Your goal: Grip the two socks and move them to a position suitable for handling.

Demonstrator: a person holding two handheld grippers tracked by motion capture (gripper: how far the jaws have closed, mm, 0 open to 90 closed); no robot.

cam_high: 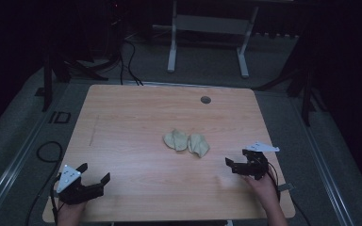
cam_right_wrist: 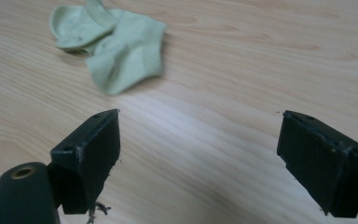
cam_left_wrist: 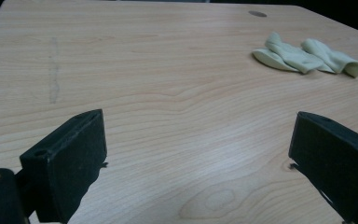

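Two pale green socks lie crumpled side by side near the middle of the wooden table (cam_high: 136, 113): one sock (cam_high: 176, 140) on the left, the other sock (cam_high: 199, 144) touching it on the right. My left gripper (cam_high: 94, 173) rests open at the near left corner, well away from them. In the left gripper view the socks (cam_left_wrist: 303, 58) lie far off to the upper right, beyond that gripper (cam_left_wrist: 198, 149). At the near right my right gripper (cam_high: 236, 157) is open, a short way from the right sock. In the right gripper view the socks (cam_right_wrist: 116, 46) lie ahead and left of the gripper (cam_right_wrist: 200, 149).
A round grey cable hole (cam_high: 205, 100) sits near the table's far edge. Beyond the table stand the white legs of another desk (cam_high: 172, 47). Black cables (cam_high: 47, 150) loop on the floor at the left. The room around is dark.
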